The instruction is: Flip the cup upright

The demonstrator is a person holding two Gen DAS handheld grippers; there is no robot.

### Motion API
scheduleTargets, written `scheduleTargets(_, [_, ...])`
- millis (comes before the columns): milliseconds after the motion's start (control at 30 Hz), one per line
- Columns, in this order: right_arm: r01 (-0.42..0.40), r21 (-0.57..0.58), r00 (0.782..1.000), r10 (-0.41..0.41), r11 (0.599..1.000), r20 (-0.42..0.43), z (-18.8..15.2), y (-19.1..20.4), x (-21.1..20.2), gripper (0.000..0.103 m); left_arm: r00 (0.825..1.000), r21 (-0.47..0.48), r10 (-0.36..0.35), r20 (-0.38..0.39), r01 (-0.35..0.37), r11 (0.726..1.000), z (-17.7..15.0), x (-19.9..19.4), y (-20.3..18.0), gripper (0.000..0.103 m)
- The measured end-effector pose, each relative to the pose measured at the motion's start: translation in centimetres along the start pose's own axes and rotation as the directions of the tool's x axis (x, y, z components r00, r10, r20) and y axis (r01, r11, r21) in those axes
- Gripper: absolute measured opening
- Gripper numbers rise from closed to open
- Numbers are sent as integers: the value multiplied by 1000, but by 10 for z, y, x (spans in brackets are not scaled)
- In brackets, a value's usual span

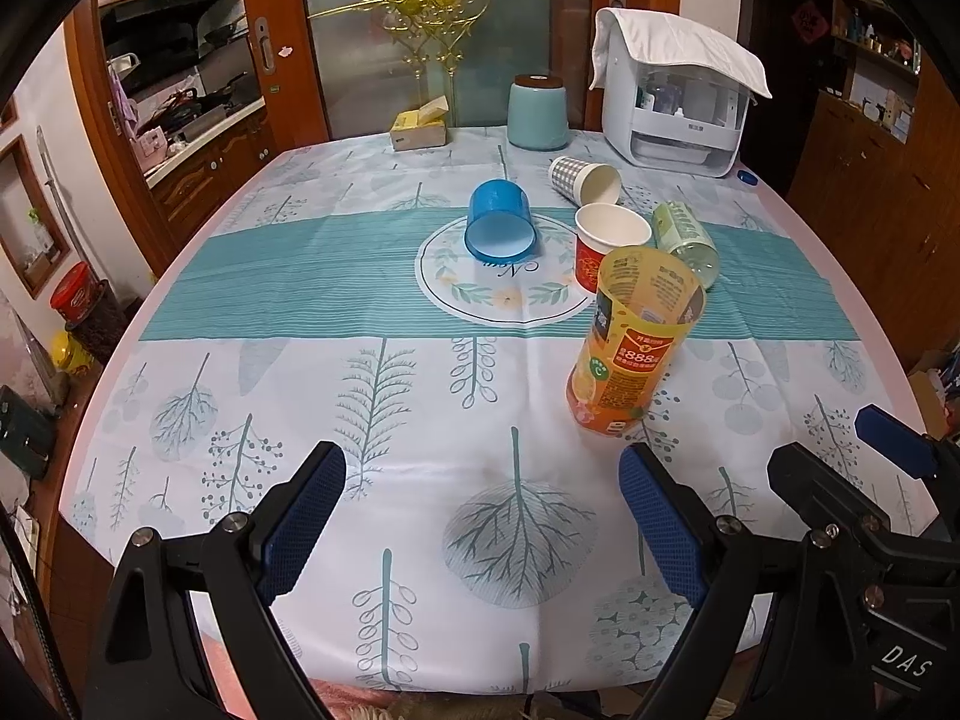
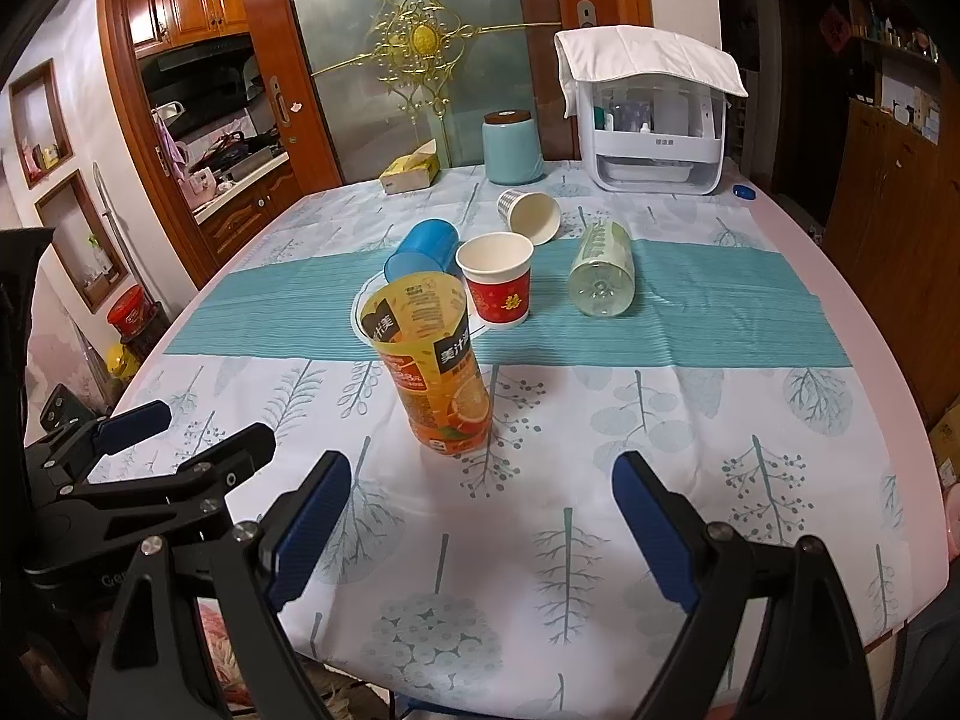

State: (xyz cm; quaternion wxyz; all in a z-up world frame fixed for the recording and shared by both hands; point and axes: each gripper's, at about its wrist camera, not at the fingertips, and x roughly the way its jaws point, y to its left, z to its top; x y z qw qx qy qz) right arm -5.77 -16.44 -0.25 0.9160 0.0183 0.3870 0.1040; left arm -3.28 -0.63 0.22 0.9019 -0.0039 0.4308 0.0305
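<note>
Left wrist: both tongs (image 1: 483,510) (image 2: 480,516) gape low, apparently above the tablecloth (image 1: 420,420).

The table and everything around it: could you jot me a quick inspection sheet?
Surface: tablecloth with leaf print, teal band.
Job's things: blue cup, checked cup, green cup lie sideways; red cup, orange cup upright.
Clutter: teal canister, tissue box, white appliance under cloth.
Grippers: left gripper, right gripper open, empty.
Cables: nothing seen.
Surroundings: kitchen doorway, glass door.
</note>
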Motion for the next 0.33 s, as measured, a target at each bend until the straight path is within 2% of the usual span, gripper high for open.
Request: scheduleTargets(333, [2, 4, 1000, -2, 1000, 2, -1, 1, -1, 90, 1000, -4, -1, -3, 1, 1000, -1, 0, 1, 91])
